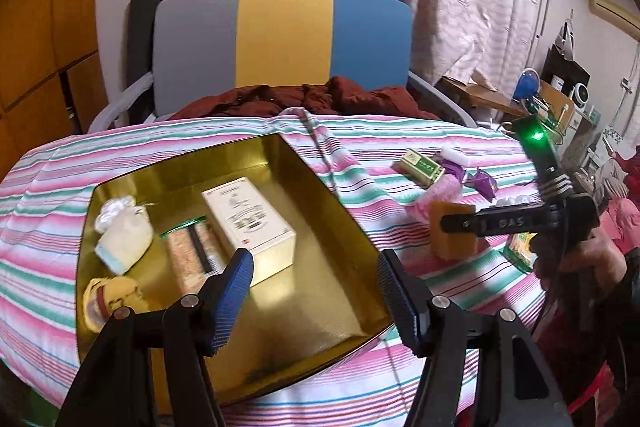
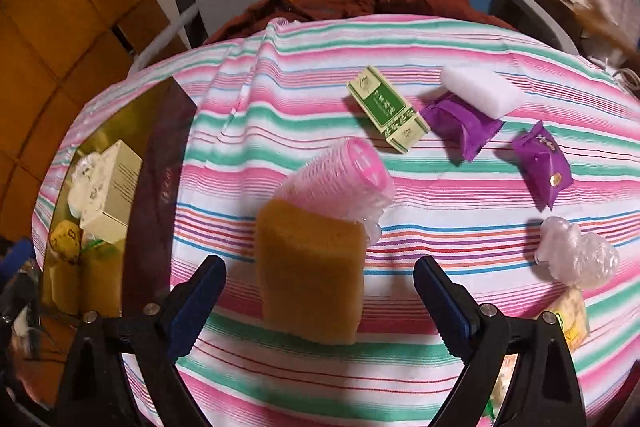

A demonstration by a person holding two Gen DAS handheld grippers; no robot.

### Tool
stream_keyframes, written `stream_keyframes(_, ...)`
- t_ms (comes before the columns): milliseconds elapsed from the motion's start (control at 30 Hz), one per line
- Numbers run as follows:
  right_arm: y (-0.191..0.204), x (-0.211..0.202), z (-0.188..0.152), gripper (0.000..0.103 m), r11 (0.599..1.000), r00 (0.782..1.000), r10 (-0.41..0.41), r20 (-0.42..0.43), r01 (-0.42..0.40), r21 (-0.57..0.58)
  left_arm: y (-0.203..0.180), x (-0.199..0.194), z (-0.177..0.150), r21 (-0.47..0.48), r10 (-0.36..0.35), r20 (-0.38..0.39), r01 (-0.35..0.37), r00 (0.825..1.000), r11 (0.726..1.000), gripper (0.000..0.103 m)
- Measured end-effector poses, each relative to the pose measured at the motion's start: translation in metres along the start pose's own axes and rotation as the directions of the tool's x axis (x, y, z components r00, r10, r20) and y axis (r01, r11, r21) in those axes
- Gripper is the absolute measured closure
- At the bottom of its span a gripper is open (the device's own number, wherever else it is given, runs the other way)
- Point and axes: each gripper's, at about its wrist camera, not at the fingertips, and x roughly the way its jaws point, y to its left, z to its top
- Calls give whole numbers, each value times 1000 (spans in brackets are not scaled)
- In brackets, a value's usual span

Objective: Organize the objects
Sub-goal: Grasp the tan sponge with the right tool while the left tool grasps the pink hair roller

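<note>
An orange sponge (image 2: 308,247) lies on the striped cloth between the fingers of my open right gripper (image 2: 320,267), with a gap on each side. Right behind it is a pink hair roller (image 2: 344,179). In the left wrist view my right gripper (image 1: 456,223) reaches in from the right, in front of the sponge (image 1: 448,247). My left gripper (image 1: 314,263) hangs open and empty over the near edge of a gold tin tray (image 1: 328,291). In the tray lie a white box (image 1: 248,219), a small pouch (image 1: 124,235) and a yellow toy (image 1: 108,299).
A green box (image 2: 388,115), a white block (image 2: 484,91), two purple packets (image 2: 464,123) (image 2: 540,167), a crumpled plastic bag (image 2: 576,255) and a yellow packet (image 2: 572,311) lie on the cloth. Behind the table stands a grey, yellow and blue chair (image 1: 280,35) with dark red fabric (image 1: 312,99).
</note>
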Motion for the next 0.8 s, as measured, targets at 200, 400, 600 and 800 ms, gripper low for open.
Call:
stream_keyframes(200, 0, 2, 0, 28, 999, 1000, -11, -5, 11, -32, -9, 9, 10, 1, -43, -10, 43, 999, 999, 38)
stream_keyframes(400, -3, -4, -1, 51, 1000, 1000, 1, 10, -1, -24, -12, 18, 12, -8, -59, -31, 59, 998, 998, 38)
stream_keyframes(600, 5, -31, -2, 51, 993, 997, 77, -8, -77, -89, -16, 29, 15, 31, -92, -79, 94, 993, 995, 38)
stream_keyframes(800, 9, -29, -23, 52, 968, 985, 8, -172, -51, -247, -28, 46, 27, 15, -163, -135, 166, 977, 986, 38)
